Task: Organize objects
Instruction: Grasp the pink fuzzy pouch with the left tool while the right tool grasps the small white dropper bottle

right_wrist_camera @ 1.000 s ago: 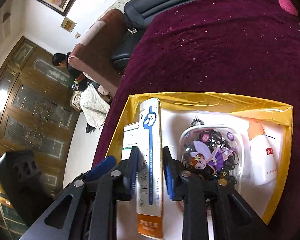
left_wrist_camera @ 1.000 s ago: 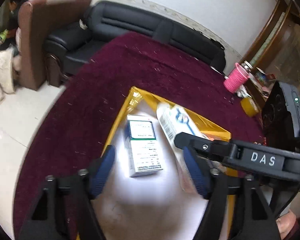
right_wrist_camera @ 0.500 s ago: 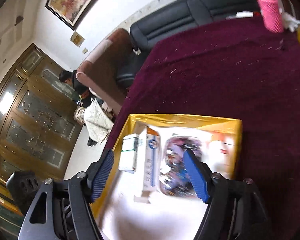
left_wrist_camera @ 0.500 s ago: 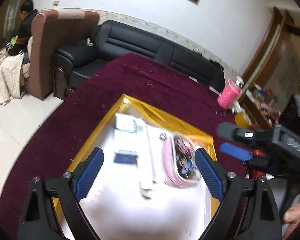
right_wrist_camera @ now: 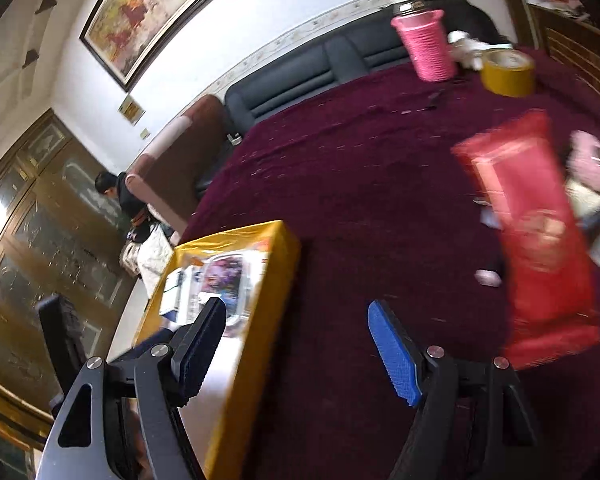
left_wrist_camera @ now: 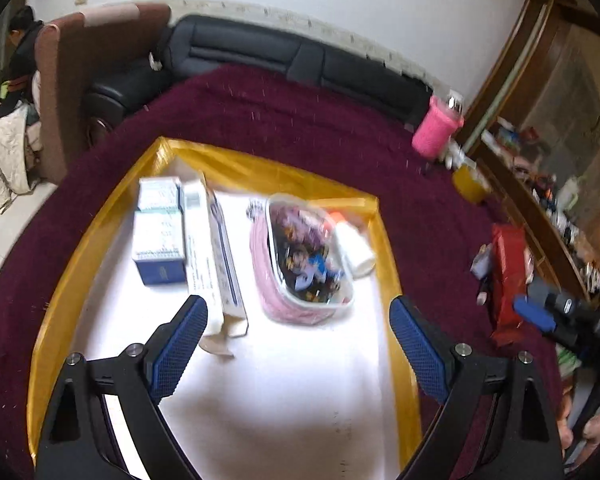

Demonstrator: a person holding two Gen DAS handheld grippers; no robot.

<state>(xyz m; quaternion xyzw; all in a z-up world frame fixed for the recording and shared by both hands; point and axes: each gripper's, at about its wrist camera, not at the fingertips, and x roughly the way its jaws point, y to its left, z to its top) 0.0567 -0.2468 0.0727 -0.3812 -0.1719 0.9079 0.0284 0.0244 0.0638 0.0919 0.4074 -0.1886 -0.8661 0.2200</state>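
A yellow-rimmed box (left_wrist_camera: 80, 248) with a white floor sits on the maroon tablecloth. It holds a small blue-and-white carton (left_wrist_camera: 158, 228), a long white toothpaste carton (left_wrist_camera: 212, 256), a clear pink pouch of hair ties (left_wrist_camera: 304, 264) and a white bottle with an orange cap (left_wrist_camera: 350, 248). My left gripper (left_wrist_camera: 300, 332) hangs open over the box's near half with nothing between its fingers. My right gripper (right_wrist_camera: 298, 340) is open and empty over the cloth, just right of the box (right_wrist_camera: 260, 280). A red packet (right_wrist_camera: 532, 232) lies ahead of it to the right, blurred.
A pink cup (right_wrist_camera: 424, 48) and a yellow tape roll (right_wrist_camera: 508, 72) stand at the table's far side. Small pink and white items (right_wrist_camera: 592, 160) lie beyond the red packet. A black sofa (left_wrist_camera: 260, 48) and a brown armchair with a seated person (left_wrist_camera: 20, 40) are behind the table.
The right gripper opened, let go of the long toothpaste carton in the box, then swung right out over the cloth. The left gripper opened wider and drew back from the small carton.
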